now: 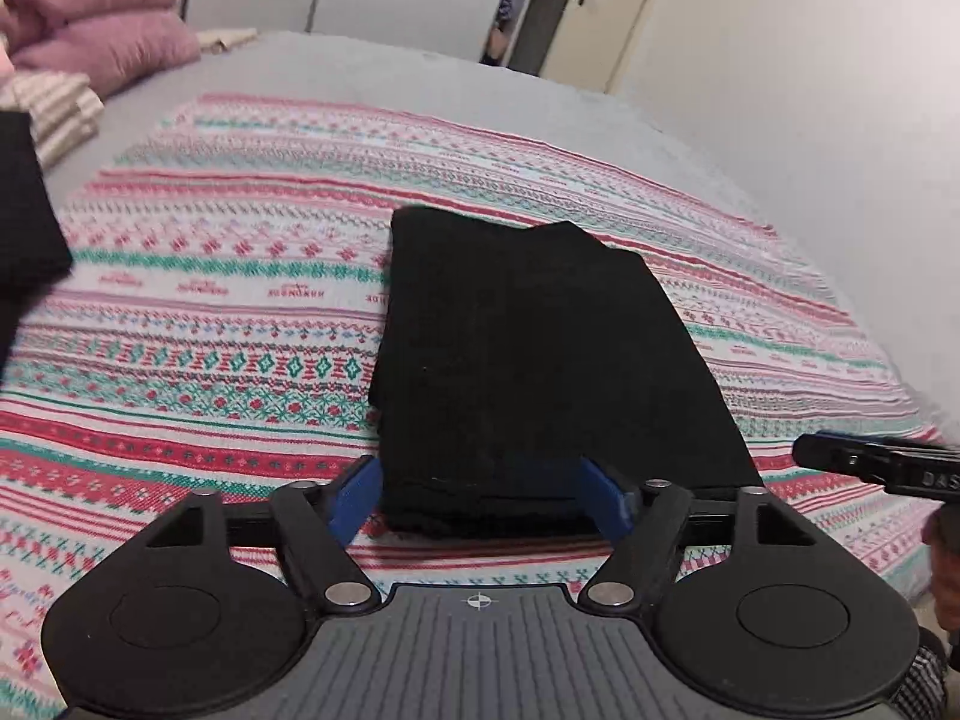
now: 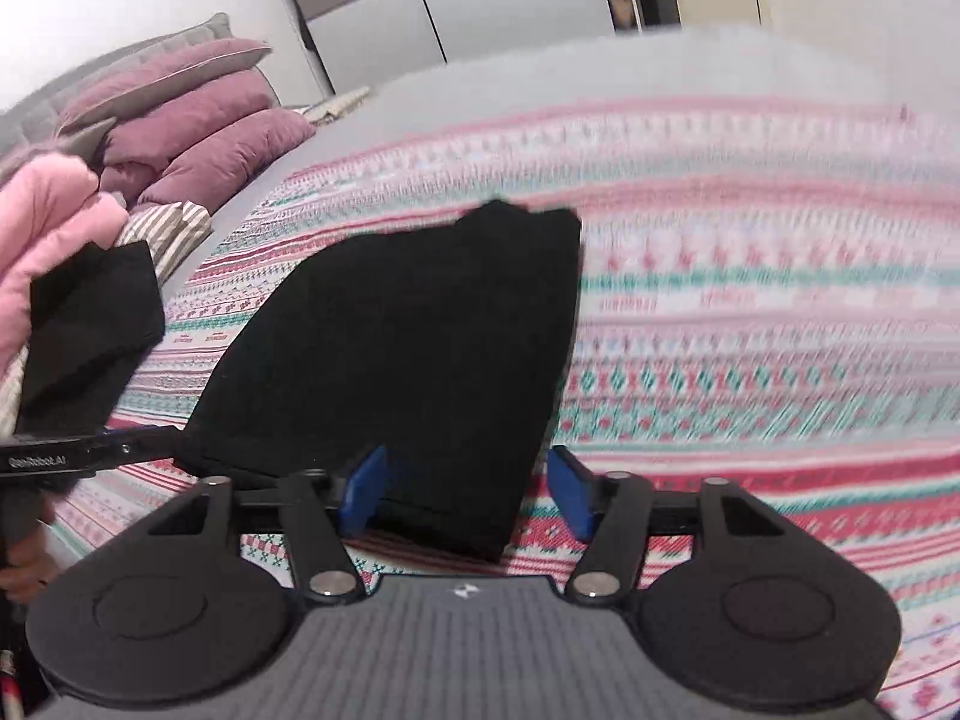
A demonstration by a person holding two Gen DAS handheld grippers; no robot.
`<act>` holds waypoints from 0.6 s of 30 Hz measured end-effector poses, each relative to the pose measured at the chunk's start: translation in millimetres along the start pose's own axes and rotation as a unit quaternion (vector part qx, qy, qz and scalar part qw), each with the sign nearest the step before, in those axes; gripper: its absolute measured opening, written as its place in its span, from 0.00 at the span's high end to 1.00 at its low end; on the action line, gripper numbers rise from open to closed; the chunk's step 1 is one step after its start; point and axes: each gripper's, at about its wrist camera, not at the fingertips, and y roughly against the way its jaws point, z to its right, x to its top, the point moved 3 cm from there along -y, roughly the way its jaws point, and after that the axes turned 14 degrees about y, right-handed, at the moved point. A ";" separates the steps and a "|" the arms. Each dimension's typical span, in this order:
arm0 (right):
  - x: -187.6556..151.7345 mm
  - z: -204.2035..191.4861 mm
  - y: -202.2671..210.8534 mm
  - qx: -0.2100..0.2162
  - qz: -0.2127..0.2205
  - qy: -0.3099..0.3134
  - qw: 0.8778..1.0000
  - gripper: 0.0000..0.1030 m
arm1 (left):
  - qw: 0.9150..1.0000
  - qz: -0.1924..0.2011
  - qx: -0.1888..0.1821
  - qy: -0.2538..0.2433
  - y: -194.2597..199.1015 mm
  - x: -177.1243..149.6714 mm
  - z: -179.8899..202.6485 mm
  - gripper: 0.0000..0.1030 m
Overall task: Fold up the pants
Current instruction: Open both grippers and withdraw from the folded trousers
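Lying folded btwn both grippers: pants (image 1: 528, 360) | L gripper (image 1: 480, 495) apart | R gripper (image 2: 465, 489) apart

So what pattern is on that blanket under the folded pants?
The blanket has red, green and white knit-style bands; the left wrist view shows it sharpest, under the black pants.

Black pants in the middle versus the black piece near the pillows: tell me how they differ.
The black pants lie folded in a compact stack on the patterned blanket, between both open grippers; the black piece sits off at the blanket's edge, beside the pink fabric. The pants show whole in both views; the black piece is cut off or partly hidden. Both are plain black cloth.
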 end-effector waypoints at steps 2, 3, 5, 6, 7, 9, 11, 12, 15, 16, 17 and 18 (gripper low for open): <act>1.1 -9.7 7.1 -0.025 0.009 0.023 0.999 0.32 | 1.000 0.017 0.024 -0.009 3.8 -5.2 12.4 0.18; 1.1 -13.1 9.9 -0.036 0.012 0.033 0.999 0.29 | 0.999 0.021 0.040 -0.011 3.7 -7.9 17.4 0.15; 1.2 -19.6 13.6 -0.055 0.016 0.043 0.997 0.24 | 0.998 0.027 0.058 -0.011 5.1 -14.5 26.0 0.14; -0.1 -22.0 14.6 -0.063 0.017 0.044 0.997 0.19 | 0.997 0.030 0.066 -0.010 6.1 -17.2 28.9 0.12; -1.2 -23.7 16.4 -0.070 0.017 0.043 0.996 0.15 | 0.997 0.034 0.075 -0.011 6.6 -20.3 32.8 0.11; -4.0 -26.8 20.0 -0.082 0.019 0.035 0.996 0.12 | 0.995 0.042 0.093 -0.018 7.6 -25.8 40.2 0.08; -6.1 -29.0 22.3 -0.094 0.018 0.031 0.995 0.08 | 0.992 0.047 0.115 -0.025 8.4 -30.3 47.6 0.06; -7.1 -31.6 24.1 -0.101 0.018 0.030 0.994 0.04 | 0.991 0.052 0.121 -0.025 9.3 -32.5 51.6 0.06; -11.1 -37.4 27.1 -0.121 0.018 0.030 0.992 0.00 | 0.990 0.058 0.128 -0.015 12.1 -37.9 59.7 0.04; -12.3 -38.8 27.6 -0.126 0.018 0.031 0.991 0.00 | 0.990 0.057 0.129 -0.014 11.6 -39.3 61.3 0.04; -13.4 -40.0 28.2 -0.131 0.018 0.032 0.991 0.00 | 0.990 0.055 0.130 -0.017 10.7 -41.1 63.9 0.04; -14.4 -40.3 28.4 -0.135 0.017 0.031 0.990 0.00 | 0.989 0.054 0.133 -0.022 9.6 -43.0 66.7 0.04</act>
